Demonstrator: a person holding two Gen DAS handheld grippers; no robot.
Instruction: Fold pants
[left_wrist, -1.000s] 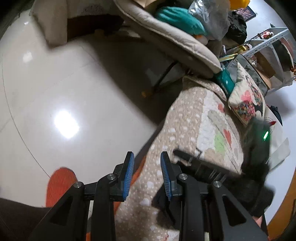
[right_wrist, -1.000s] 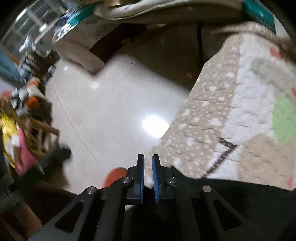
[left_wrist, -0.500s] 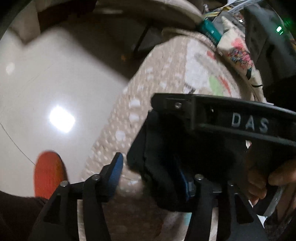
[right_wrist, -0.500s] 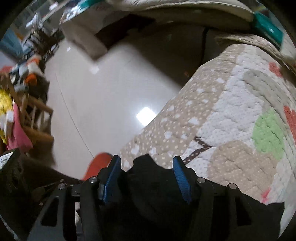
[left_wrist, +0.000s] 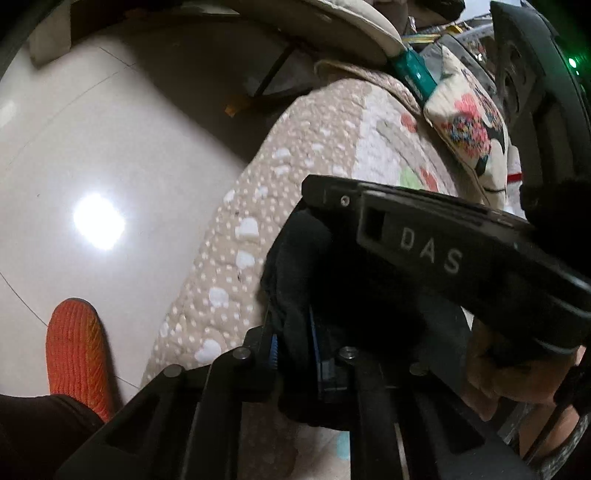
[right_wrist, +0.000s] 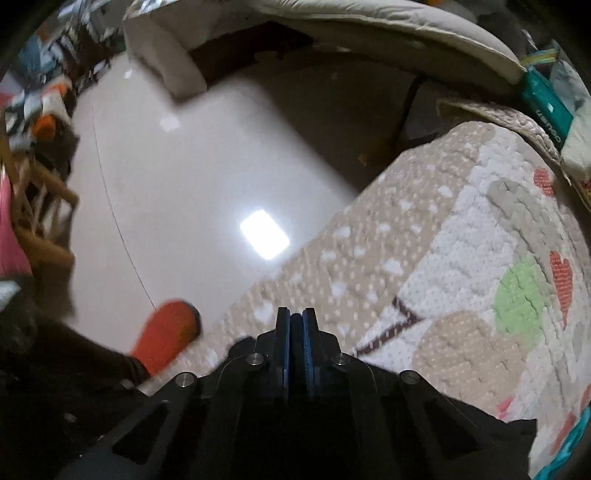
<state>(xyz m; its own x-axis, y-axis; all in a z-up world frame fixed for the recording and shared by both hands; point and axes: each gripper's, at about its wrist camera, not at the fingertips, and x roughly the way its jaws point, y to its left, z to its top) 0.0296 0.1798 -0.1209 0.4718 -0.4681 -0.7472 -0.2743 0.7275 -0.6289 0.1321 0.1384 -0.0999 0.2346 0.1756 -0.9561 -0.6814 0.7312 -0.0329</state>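
Note:
The black pants (left_wrist: 295, 254) lie bunched at the near edge of a quilted beige bed cover (left_wrist: 258, 206). My left gripper (left_wrist: 293, 343) is shut on a fold of the black cloth. The right gripper's black body marked DAS (left_wrist: 436, 251) crosses just above it, held in a hand. In the right wrist view my right gripper (right_wrist: 295, 332) is shut with a thin strip of dark cloth between its blue pads, and more black pants (right_wrist: 491, 428) spread under it to the right on the bed cover (right_wrist: 461, 258).
A shiny white tile floor (left_wrist: 92, 155) lies left of the bed. An orange slipper (left_wrist: 75, 350) sits on the floor by the bed edge and also shows in the right wrist view (right_wrist: 166, 332). A patterned pillow (left_wrist: 469, 118) and a padded chair (right_wrist: 388, 26) stand behind.
Both grippers were open half a second ago with black cloth between the fingers; both have now closed on the pants. The right gripper stays close over the left.

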